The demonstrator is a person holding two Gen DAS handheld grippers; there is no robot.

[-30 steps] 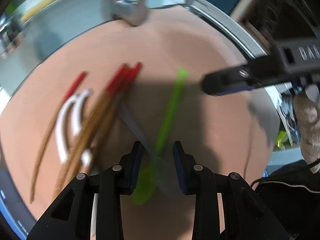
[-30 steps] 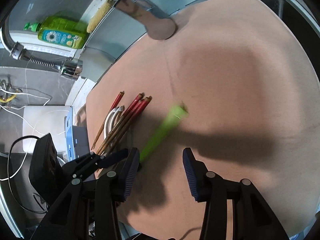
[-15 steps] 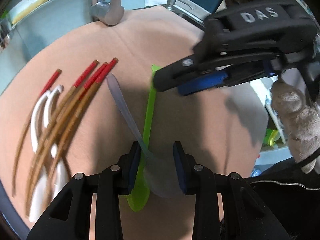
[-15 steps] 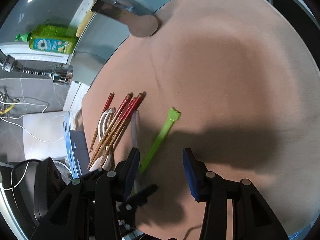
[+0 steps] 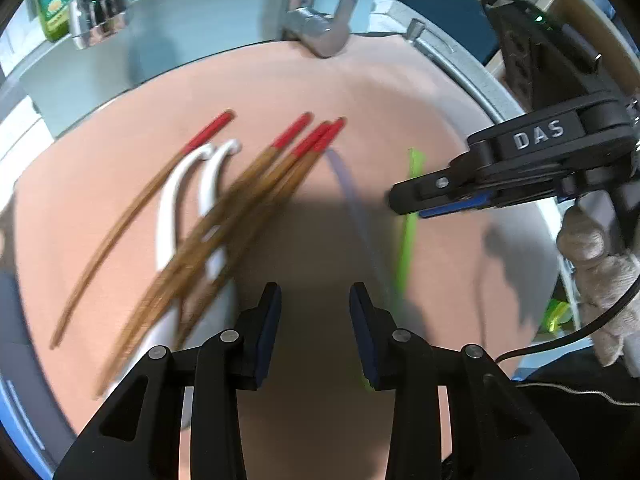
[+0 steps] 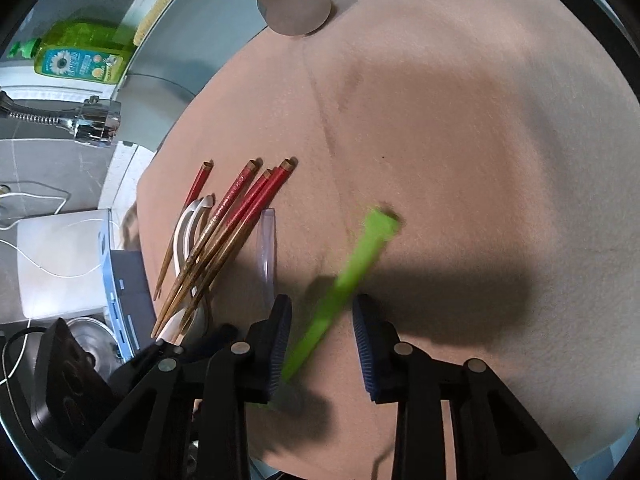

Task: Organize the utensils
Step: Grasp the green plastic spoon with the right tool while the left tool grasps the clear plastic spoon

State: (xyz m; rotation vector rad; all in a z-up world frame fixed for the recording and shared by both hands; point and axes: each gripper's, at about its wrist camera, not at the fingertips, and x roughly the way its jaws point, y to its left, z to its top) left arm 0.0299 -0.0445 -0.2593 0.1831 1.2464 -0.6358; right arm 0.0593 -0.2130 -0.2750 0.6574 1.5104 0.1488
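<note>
On a tan mat (image 5: 392, 92) lie several red-tipped wooden chopsticks (image 5: 256, 184), two white spoons (image 5: 168, 208), a clear spoon (image 5: 356, 208) and a green spoon (image 5: 406, 240). My left gripper (image 5: 314, 328) is open and empty, between the chopsticks and the clear spoon. My right gripper (image 6: 320, 344) is open with the green spoon's handle (image 6: 344, 284) lying between its fingers; it also shows in the left wrist view (image 5: 432, 200). The chopsticks (image 6: 232, 236), white spoons (image 6: 184, 224) and clear spoon (image 6: 268, 244) lie to its left.
A steel faucet (image 5: 320, 20) stands at the mat's far edge, with a sprayer head (image 5: 100, 12) and a green dish soap bottle (image 6: 76, 56) to the left. A white box (image 6: 56, 264) and a blue tray (image 6: 124, 284) sit off the mat's left.
My left gripper has shifted left off the clear and green spoons, which now lie to its right. My right gripper has moved over the green spoon's handle.
</note>
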